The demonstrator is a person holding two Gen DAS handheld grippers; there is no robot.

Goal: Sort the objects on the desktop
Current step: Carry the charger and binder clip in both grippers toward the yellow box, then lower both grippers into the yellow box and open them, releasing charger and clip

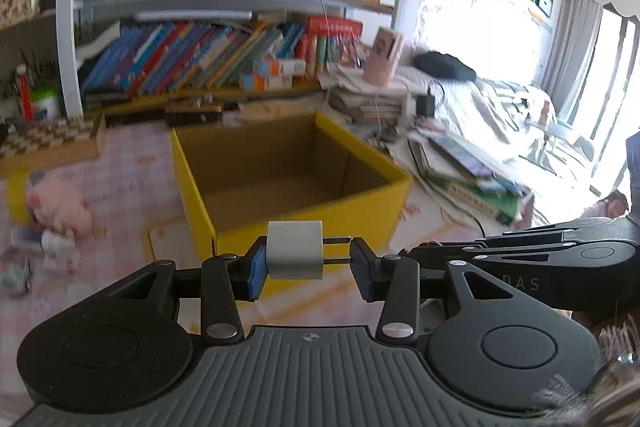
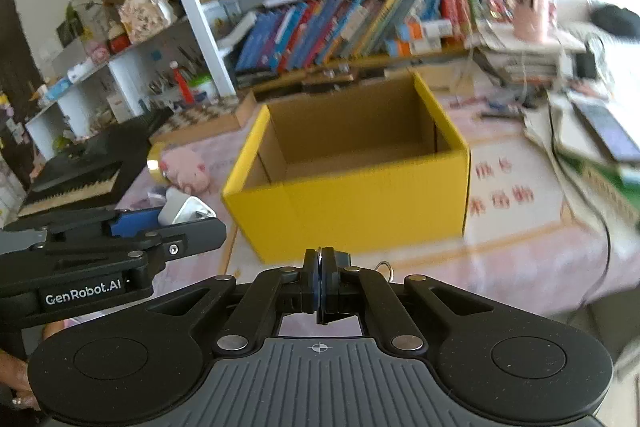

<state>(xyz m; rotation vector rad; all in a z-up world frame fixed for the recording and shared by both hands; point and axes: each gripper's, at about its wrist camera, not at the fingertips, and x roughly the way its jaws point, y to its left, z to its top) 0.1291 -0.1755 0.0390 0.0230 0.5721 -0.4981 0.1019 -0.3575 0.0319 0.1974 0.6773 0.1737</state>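
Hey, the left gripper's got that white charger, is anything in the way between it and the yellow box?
Nothing visible blocks it. The left gripper holds the white charger just short of the yellow box's near wall, and the box's open top looks empty. The shut right gripper sits alongside, not between.

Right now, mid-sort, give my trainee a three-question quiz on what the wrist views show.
1. True or false: the yellow cardboard box already holds sorted items.
2. What does the left tool hold? A) a pink plush pig B) a white plug-in charger C) a pen
3. On which side of the box, as the right wrist view shows it, does the pink plush pig lie?

Key
1. False: the part of its inside that shows is bare.
2. B: the white plug-in charger sits between the pads, prongs toward one pad.
3. On the left, on the pink tablecloth. The right tool is shut; a small metal ring shows just beside it.
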